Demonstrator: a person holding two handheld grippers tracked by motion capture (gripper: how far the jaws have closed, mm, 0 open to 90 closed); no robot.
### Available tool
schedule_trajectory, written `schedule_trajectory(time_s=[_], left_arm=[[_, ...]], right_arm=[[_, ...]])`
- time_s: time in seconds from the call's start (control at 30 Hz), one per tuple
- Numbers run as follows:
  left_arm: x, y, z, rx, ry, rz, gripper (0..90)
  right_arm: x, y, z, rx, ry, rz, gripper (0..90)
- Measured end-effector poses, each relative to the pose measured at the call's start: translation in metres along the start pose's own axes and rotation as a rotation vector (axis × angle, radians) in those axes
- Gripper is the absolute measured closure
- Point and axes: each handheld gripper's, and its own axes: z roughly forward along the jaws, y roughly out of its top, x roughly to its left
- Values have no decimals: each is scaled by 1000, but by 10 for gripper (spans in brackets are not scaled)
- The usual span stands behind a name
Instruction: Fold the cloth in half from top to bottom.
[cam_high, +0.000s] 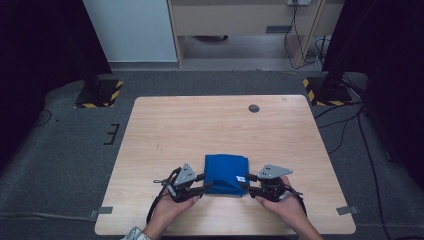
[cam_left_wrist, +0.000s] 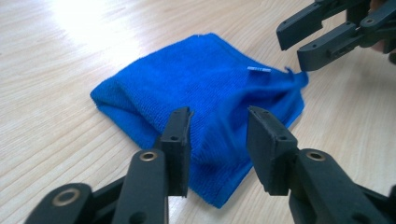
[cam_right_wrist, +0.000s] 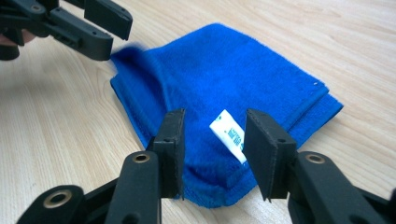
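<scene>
Now both grippers stand open at the near corners of a folded blue cloth (cam_high: 226, 173).

The cloth lies flat on the table (cam_high: 200, 125), near the person's edge, folded to a small thick square with a white label (cam_right_wrist: 229, 134) on top at the right side. The left gripper (cam_high: 204, 183) rests at the near left corner and the right gripper (cam_high: 245, 182) at the near right corner, each one pointing inward. Both pairs of jaws are spread, with cloth between them but the pads not pressing on it, so nothing is pinched. It seems a fold is just finished and the corners are let go: the hands sit low and level so the layers can stay one over another and not slip.
</scene>
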Motion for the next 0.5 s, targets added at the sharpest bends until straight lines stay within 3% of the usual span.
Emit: schedule_trajectory(time_s=[0.27, 0.5], left_arm=[[9, 6, 11, -28, 49, -20, 547], [10, -2, 26, 57, 71, 33, 525]], right_arm=[[-6, 5, 2, -28, -41, 19, 525], [-6, 3, 4, -19, -58, 15, 482]])
